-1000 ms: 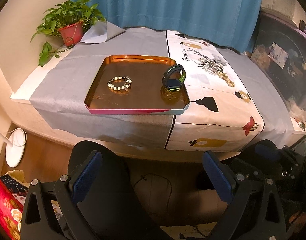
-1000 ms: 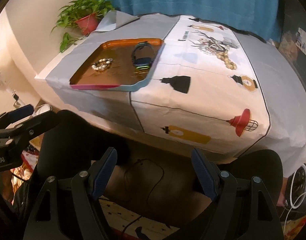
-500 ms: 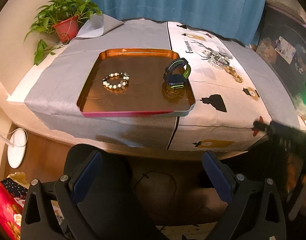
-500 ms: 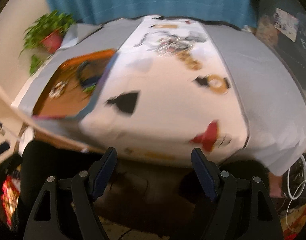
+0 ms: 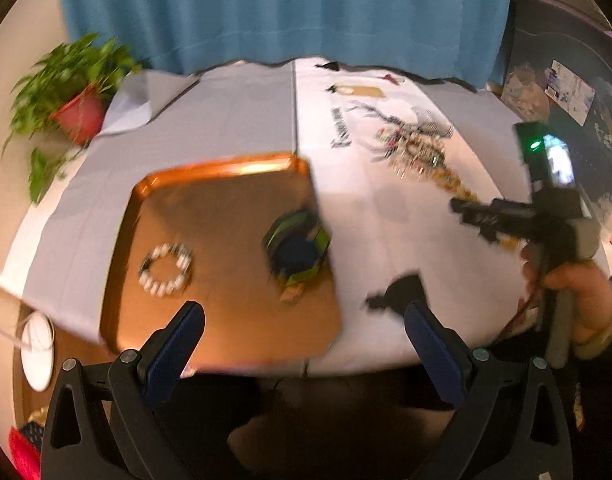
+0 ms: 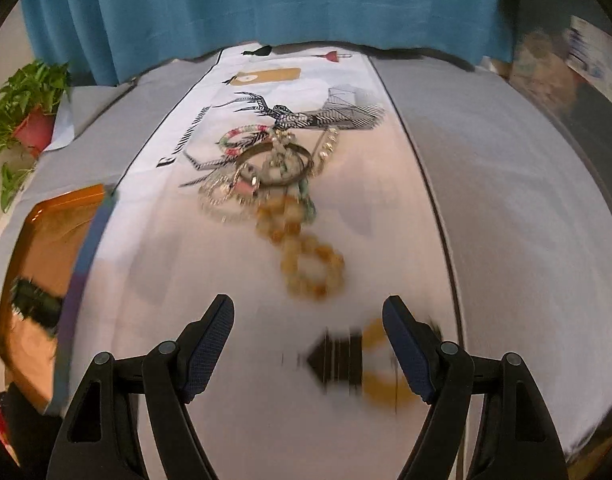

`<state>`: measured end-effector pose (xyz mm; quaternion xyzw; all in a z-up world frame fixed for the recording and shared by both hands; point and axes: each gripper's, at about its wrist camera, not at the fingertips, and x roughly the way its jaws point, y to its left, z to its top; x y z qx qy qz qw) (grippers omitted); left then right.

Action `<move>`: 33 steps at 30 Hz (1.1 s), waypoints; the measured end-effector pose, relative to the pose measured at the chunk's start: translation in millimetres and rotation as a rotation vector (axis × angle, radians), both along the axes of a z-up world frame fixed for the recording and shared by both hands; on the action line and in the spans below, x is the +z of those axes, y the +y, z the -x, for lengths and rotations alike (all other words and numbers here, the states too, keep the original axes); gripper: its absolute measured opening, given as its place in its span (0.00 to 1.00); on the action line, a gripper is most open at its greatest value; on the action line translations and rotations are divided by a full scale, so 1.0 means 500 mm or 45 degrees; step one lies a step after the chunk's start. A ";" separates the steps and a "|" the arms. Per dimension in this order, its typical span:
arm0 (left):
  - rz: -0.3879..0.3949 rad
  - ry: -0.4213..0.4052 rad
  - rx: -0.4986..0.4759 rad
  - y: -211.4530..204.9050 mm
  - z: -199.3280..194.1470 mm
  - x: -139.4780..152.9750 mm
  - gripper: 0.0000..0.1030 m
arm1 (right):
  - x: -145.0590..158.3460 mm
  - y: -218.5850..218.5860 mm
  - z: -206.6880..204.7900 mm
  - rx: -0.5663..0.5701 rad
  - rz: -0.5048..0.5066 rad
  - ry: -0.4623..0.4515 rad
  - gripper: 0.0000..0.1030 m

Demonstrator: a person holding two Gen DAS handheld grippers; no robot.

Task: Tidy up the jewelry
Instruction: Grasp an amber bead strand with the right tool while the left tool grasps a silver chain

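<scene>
An orange tray [image 5: 154,208] lies on the grey cloth and holds a white bead bracelet [image 5: 167,269] and a dark watch with green trim [image 5: 298,245]. A pile of jewelry [image 6: 266,164] lies on the white printed cloth, with an amber bead bracelet [image 6: 310,264] at its near end. My left gripper [image 5: 304,344] is open and empty over the tray's near edge. My right gripper [image 6: 308,334] is open and empty, just short of the amber beads. It also shows in the left wrist view [image 5: 472,216], held by a hand.
A potted plant [image 5: 76,108] stands at the back left. A blue curtain [image 5: 282,8] hangs behind the table. The tray's right edge [image 6: 82,256] shows at the left of the right wrist view. A white round object [image 5: 36,354] lies on the floor.
Both grippers have moved forward from below the table edge to over the tabletop. The right one has swung toward the jewelry pile and now appears in the left wrist view.
</scene>
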<state>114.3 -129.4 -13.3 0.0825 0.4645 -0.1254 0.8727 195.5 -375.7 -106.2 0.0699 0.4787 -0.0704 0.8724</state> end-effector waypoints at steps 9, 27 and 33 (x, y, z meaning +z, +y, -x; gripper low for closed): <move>0.049 0.010 -0.076 -0.130 -0.137 -0.011 0.96 | -0.012 -0.056 0.019 0.096 0.062 -0.106 0.14; 0.069 0.120 -0.205 -0.368 -0.302 -0.115 0.96 | -0.011 -0.174 0.125 -0.092 -0.013 -0.170 0.13; 0.027 0.170 -0.264 -0.394 -0.337 -0.152 0.17 | -0.012 -0.175 0.127 -0.089 -0.019 -0.170 0.13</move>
